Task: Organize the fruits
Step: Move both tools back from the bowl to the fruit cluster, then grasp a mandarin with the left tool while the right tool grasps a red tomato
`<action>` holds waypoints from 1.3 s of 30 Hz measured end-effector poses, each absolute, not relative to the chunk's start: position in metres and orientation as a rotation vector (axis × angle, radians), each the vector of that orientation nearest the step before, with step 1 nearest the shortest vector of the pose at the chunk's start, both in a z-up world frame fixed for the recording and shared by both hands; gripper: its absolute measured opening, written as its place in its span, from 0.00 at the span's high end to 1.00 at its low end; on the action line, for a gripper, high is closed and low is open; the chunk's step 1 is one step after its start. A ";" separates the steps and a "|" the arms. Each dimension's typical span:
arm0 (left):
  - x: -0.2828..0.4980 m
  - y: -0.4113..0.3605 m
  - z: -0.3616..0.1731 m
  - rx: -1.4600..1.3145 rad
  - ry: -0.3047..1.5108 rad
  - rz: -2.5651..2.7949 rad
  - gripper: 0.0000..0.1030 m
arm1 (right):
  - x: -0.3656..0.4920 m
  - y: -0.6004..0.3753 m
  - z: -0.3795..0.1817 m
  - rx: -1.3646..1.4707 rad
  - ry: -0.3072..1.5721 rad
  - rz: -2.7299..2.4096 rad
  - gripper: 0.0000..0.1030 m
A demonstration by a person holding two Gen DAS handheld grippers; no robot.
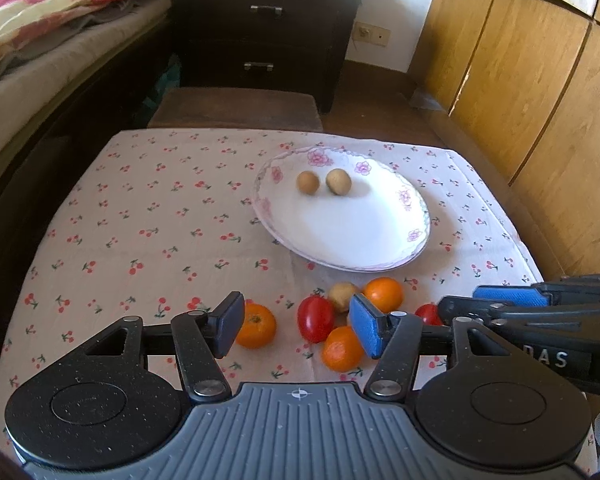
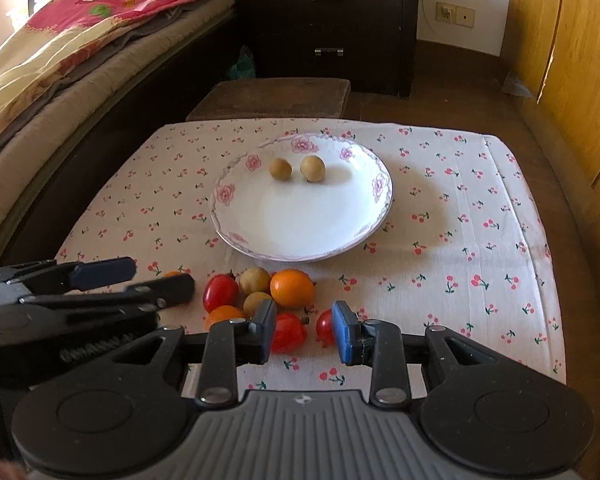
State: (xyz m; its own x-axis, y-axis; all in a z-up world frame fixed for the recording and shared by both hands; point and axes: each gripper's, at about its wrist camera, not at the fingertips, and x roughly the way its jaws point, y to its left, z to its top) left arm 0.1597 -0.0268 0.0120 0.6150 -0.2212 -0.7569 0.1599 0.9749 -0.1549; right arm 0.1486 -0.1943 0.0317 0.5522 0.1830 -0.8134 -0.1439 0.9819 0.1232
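Fruits (image 2: 260, 300) clustered at near edge of surface (image 2: 460, 208), just short of plate (image 2: 300, 236); two brown ones on plate's far side. Open cloth left and right. Red tomato (image 1: 315, 318) long axis points near-far. Left claw (image 1: 298, 326) gapes empty; right claw (image 2: 305, 334) parted, gripping nothing.

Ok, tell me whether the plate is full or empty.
Neither: nearly empty. The plate holds only two small tan fruits near its far rim; the other fruits lie on the cloth in front of it.
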 end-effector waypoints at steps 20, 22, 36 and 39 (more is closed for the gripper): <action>0.185 -0.013 -0.020 -0.114 0.983 -0.183 0.37 | 0.154 -0.208 0.021 0.079 1.021 0.169 0.68; 0.187 -0.012 -0.022 -0.114 0.983 -0.174 0.37 | 0.154 -0.210 0.020 0.085 1.023 0.165 0.68; 0.198 -0.018 -0.035 -0.110 1.009 -0.136 0.54 | 0.161 -0.219 0.012 0.101 1.051 0.139 0.67; 0.199 -0.020 -0.034 -0.111 1.003 -0.139 0.58 | 0.163 -0.222 0.009 0.102 1.060 0.127 0.67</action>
State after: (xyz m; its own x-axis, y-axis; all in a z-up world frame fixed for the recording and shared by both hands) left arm 0.1987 -0.0200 -0.0340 0.5299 -0.1676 -0.8313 0.0656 0.9854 -0.1568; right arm 0.1631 -0.2220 0.0087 0.4827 0.1533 -0.8623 -0.0552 0.9879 0.1448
